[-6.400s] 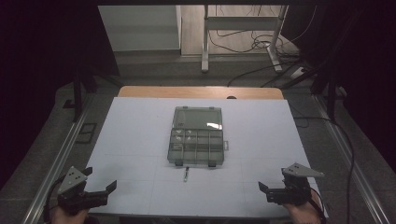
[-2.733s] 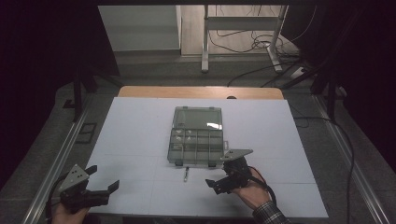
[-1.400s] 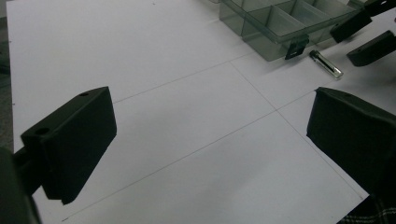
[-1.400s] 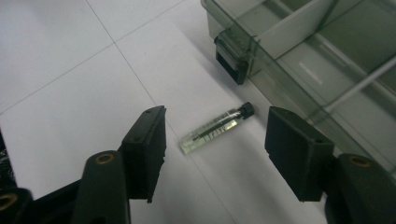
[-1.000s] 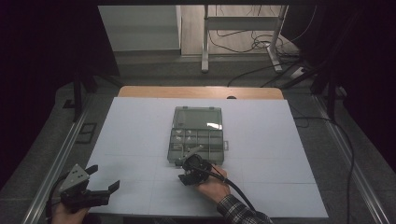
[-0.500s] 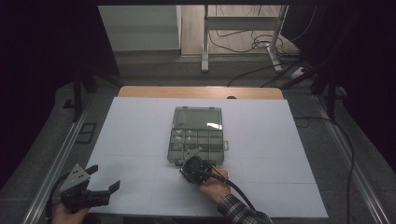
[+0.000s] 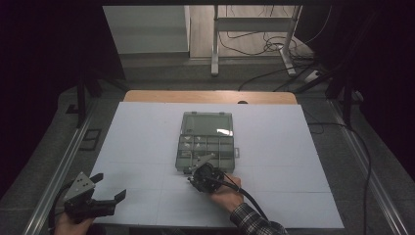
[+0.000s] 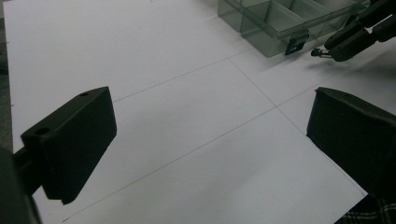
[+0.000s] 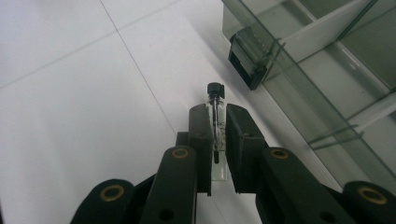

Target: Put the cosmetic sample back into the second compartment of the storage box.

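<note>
A clear compartment box (image 7: 205, 147) stands in the middle of the white desk (image 7: 137, 147) – some small pieces lie in its cells, too small to identify. The right gripper (image 9: 218, 135) pinches a small black-capped glass vial (image 9: 216, 100) just beside the box's front latch (image 9: 247, 58). The left gripper (image 8: 210, 140) is spread wide and empty, well apart at the desk's near left corner.

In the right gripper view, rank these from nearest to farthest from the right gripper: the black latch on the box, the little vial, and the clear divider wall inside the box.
1. The vial, clamped between the right gripper jaws, black cap pointing away.
2. The black latch, just beyond the cap, on the box's outer wall, up and right.
3. The divider wall, farther right, inside the clear box.
</note>
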Demonstrator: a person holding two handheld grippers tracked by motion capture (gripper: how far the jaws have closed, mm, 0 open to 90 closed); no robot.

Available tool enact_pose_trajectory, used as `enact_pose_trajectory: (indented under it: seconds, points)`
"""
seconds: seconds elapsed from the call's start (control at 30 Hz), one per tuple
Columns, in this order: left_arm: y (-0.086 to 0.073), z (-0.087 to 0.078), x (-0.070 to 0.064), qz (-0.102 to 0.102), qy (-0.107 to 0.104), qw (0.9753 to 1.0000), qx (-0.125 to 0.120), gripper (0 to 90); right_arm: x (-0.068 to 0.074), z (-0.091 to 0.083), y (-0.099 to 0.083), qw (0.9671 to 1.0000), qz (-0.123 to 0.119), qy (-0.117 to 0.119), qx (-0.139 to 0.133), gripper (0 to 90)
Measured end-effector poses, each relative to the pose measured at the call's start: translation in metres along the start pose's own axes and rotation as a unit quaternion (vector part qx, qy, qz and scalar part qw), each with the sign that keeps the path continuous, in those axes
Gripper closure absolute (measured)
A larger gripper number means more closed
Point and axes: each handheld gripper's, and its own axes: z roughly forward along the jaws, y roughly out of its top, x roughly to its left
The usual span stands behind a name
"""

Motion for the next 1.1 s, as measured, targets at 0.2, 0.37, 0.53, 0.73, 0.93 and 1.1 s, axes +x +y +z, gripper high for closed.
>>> enact_pose_trajectory:
  seconds: [0.2,0.37,0.53,0.73,0.93,1.1]
  points:
    - [0.0,0.0,0.0,0.003,-0.002,1.0,0.001,2.1,-0.004,-0.009,0.002,0.9998,0.003,0.006,-0.018,81.4]
    - [0.0,0.0,-0.001,0.004,-0.002,1.0,0.001,2.2,-0.009,-0.013,0.002,0.9997,0.01,0.003,-0.022,81.4]
    - [0.0,0.0,-0.001,0.006,-0.002,1.0,0.002,2.2,-0.013,-0.018,0.003,0.9995,0.014,0.0,-0.028,81.4]
    - [0.0,0.0,-0.001,0.006,-0.002,1.0,0.001,2.2,-0.017,-0.021,0.003,0.9992,0.02,0.0,-0.034,81.4]
    - [0.0,0.0,-0.001,0.006,-0.002,1.0,0.001,2.2,-0.021,-0.024,0.004,0.9989,0.027,-0.002,-0.039,81.4]
    - [0.0,0.0,-0.001,0.006,-0.002,1.0,0.001,2.2,-0.024,-0.027,0.005,0.9985,0.032,-0.002,-0.044,81.4]
